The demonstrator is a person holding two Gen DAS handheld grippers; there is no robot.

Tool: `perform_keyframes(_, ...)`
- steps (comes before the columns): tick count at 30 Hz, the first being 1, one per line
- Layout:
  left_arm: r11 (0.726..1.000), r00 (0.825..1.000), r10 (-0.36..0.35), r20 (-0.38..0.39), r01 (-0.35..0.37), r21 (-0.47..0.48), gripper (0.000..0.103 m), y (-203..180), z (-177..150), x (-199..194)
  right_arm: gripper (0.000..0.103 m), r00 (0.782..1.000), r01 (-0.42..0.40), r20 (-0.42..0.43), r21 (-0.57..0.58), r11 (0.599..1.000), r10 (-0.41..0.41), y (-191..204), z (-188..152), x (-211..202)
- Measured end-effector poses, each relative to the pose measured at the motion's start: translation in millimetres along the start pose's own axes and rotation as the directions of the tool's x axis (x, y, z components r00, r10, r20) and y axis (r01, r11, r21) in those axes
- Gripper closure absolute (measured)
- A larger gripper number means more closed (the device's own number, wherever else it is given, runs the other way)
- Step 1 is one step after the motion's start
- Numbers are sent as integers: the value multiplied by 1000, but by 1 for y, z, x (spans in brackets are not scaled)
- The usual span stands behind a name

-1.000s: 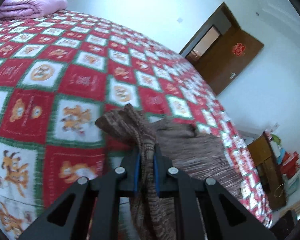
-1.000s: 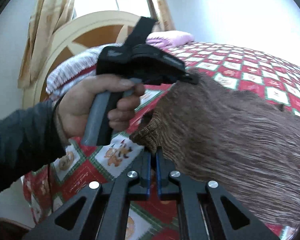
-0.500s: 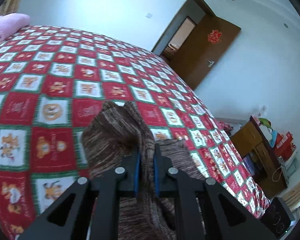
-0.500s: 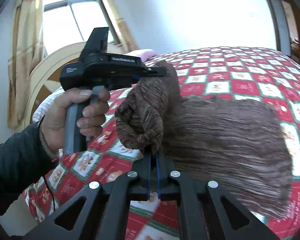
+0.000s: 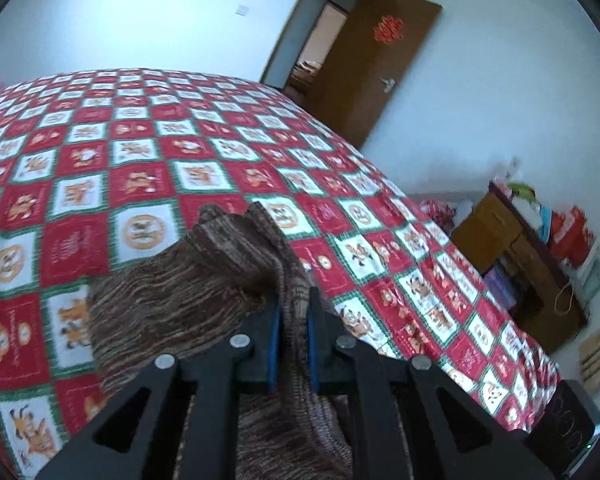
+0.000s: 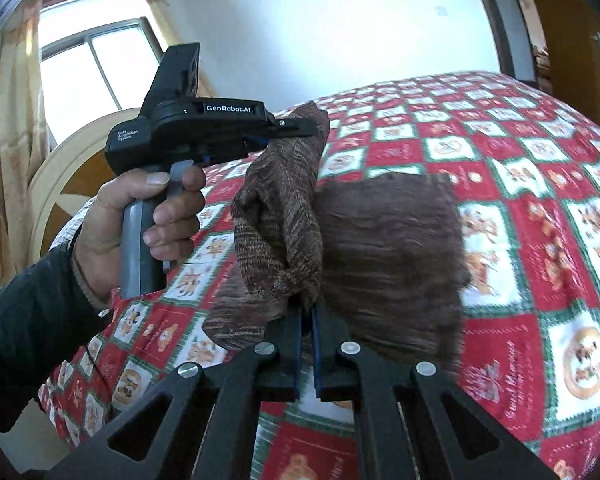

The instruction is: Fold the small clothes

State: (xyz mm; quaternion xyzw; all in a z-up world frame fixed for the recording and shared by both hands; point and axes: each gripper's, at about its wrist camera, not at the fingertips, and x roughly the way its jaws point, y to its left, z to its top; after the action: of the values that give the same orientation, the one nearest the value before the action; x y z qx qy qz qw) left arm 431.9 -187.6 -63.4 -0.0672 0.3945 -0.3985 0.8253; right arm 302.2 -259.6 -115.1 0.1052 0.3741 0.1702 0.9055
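A brown knitted garment (image 6: pixel 384 248) hangs in the air over the bed, held by both grippers. My left gripper (image 5: pixel 293 304) is shut on a bunched edge of the brown knitted garment (image 5: pixel 188 288), which rises in a fold ahead of the fingers. My right gripper (image 6: pixel 307 310) is shut on another edge of it. In the right wrist view the left gripper (image 6: pixel 314 130) shows from the side, gripped by a hand (image 6: pixel 140 220) in a dark sleeve, with cloth pinched at its tip. The cloth's lower part trails toward the bedspread.
The bed carries a red, white and green checked bedspread (image 5: pixel 148 160) with bear prints. A brown door (image 5: pixel 384 64) stands open at the far wall. A wooden cabinet (image 5: pixel 516 256) with bags on it sits right of the bed. A window (image 6: pixel 84 76) and curved headboard (image 6: pixel 60 176) lie left.
Both grippers have swung sideways across the bed with the garment, rolling as they went. The cloth has lifted and now hangs doubled between them; the pink pillow has left the left view.
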Motion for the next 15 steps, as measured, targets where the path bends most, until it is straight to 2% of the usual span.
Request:
perform_keyframes(6,998,999,5,-44,-2,70,92,-26,-2,29,100,999,29,-24,64,997,-28,-23,-10,-5)
perform_keyframes(12,983,991,83,-106,-64,172,91,-53,-13,75,100,998,41,-61,177,983,-31,-56,-22,-7)
perform_keyframes(13,975,987,120,-108,-97,198,89,-59,-16,80,99,997,50,-66,192,980,-38,-62,-26,-6)
perform_keyframes(15,973,987,122,-108,-98,207,87,-66,-20,78,99,996,64,-73,221,973,-49,-74,-30,-6)
